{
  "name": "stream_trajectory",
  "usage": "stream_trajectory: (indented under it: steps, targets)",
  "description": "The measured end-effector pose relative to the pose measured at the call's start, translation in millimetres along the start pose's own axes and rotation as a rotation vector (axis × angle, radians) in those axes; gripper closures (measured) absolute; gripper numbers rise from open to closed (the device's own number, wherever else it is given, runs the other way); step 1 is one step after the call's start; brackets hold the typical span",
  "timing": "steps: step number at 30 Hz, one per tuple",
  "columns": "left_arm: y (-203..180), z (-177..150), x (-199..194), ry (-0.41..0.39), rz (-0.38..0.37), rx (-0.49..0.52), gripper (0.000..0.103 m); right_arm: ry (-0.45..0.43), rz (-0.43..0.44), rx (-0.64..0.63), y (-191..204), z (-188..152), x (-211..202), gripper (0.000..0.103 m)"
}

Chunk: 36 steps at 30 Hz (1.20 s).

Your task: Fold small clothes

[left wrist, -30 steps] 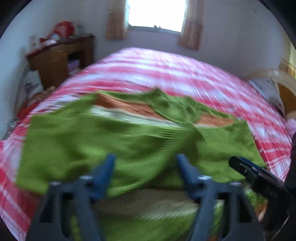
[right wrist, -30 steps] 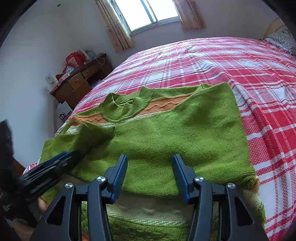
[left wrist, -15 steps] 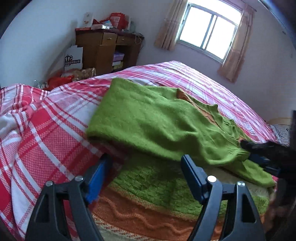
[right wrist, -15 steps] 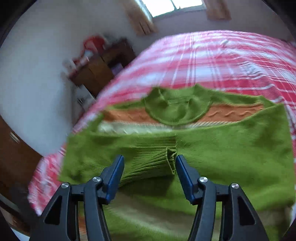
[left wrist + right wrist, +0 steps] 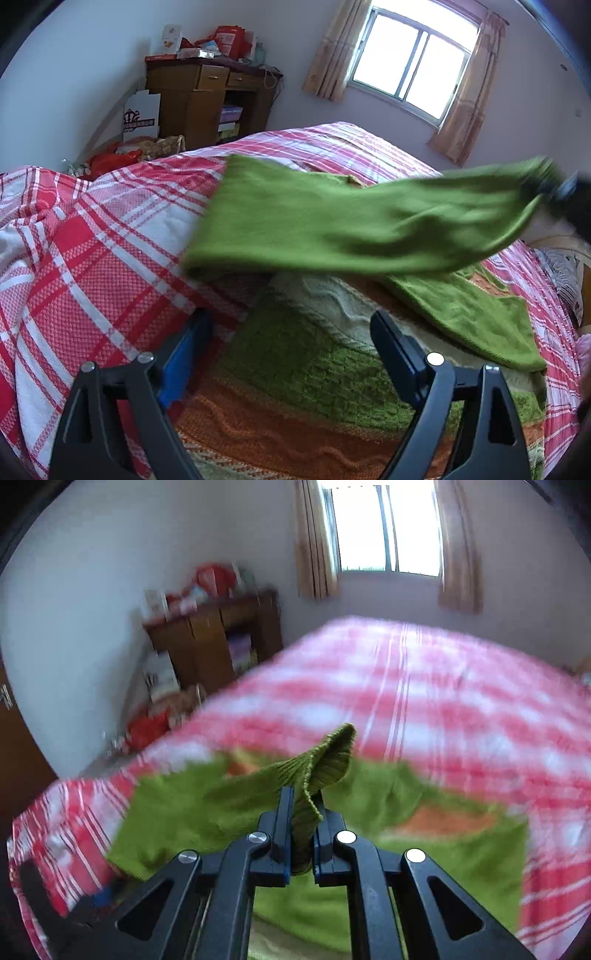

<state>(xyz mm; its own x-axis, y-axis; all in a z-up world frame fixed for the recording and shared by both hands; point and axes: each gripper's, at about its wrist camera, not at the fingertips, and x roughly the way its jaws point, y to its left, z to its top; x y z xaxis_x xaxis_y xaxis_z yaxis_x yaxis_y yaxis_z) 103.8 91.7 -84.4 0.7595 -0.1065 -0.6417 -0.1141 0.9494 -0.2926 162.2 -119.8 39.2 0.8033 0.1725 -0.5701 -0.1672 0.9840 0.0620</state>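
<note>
Sweater [image 5: 332, 229], green knit w/ orange and cream bands, lies on the red-and-white plaid bed [image 5: 92, 258]; that's where we find the task item. Vs a second ago, when both sleeves lay folded flat across its body, one sleeve is now lifted off the bed and stretched out toward the right of the left wrist view. Half a sec ago the cuff [image 5: 325, 764] only sat between the right fingers; now they have it pinched.

Left gripper [image 5: 291, 350]: its fingers stand wide, having just been opening further, nothing between them, hovering over the sweater's lower orange and green part.

Right gripper [image 5: 301, 812]: fingers narrow, clamped on the ribbed cuff, which pokes up past the tips.

Left wrist view alone shows the whole raised sleeve from the side, ending at the dark blurred right gripper at the frame's right edge, plus the other sleeve lying flat lower right. It also gives a sharp look at the wooden cabinet [image 5: 207, 99] w/ red boxes on top. Right wrist view alone shows the pinch close up; the rest is motion-blurred, w/ the window [image 5: 388, 528] & curtains straight ahead.

Writing: a white bag [image 5: 142, 114] beside the cabinet bears a crown logo over a dark band; we can't read the text.
</note>
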Motion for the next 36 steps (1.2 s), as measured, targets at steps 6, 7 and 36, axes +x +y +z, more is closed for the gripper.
stream_trajectory:
  steps: [6, 7, 36]
  targets:
    - [-2, 1, 1, 0.002, 0.010, 0.001, 0.013, -0.154, -0.105, -0.011, -40, 30, -64, 0.096]
    - [-2, 1, 1, 0.002, 0.011, 0.001, 0.013, -0.158, -0.131, -0.010, -52, 28, -68, 0.096]
    - [14, 21, -31, 0.019, 0.085, 0.017, 0.013, 0.115, -0.250, 0.228, -174, -122, -82, 0.080]
